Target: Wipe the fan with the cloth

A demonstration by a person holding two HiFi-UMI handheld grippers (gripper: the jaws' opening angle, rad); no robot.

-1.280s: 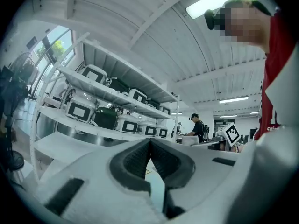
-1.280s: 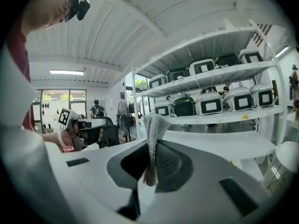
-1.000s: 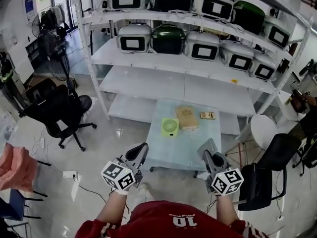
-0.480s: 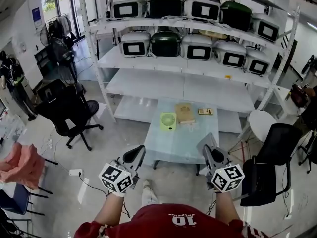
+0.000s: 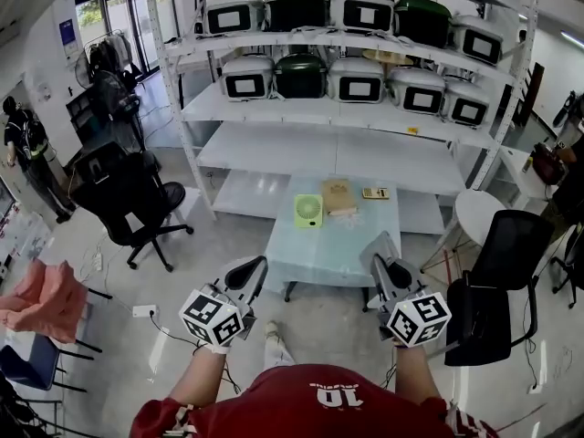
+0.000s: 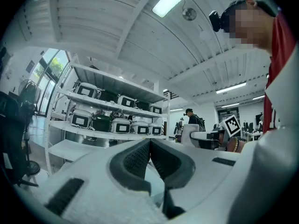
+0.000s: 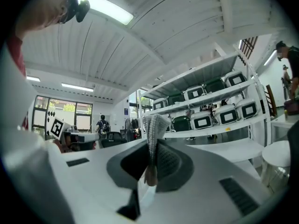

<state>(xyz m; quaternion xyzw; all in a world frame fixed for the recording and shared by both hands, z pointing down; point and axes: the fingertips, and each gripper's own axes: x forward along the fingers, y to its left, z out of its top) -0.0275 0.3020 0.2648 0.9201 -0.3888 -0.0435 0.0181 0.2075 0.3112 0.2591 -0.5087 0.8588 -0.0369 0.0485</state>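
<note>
Jaws on our left gripper (image 6: 150, 147) were pressed together, pad against pad, with nothing between them. Our right gripper (image 7: 152, 144) was clamped on the cloth (image 7: 154, 123), a pale, ribbed fold that stuck up out of the closed jaws. We held both grippers low in front of our red shirt (image 5: 319, 404), above the glossy floor (image 5: 210, 254), the two well apart from each other. Just beyond their tips stood the pale glass-topped table (image 5: 333, 254). We saw the green fan (image 5: 309, 210) on its far half, well apart from both grippers and from the cloth. Just beside the fan, to its right, lay a tan flat item (image 5: 339, 195), and farther right a small keypad device (image 5: 375, 192). A black office chair (image 5: 128, 199) stood off to our left and a second chair (image 5: 488, 286) to our right. Behind the table rose a white shelf rack (image 5: 301, 153), whose upper shelves carried rows of white and green cooker-like appliances (image 5: 361, 79).
</note>
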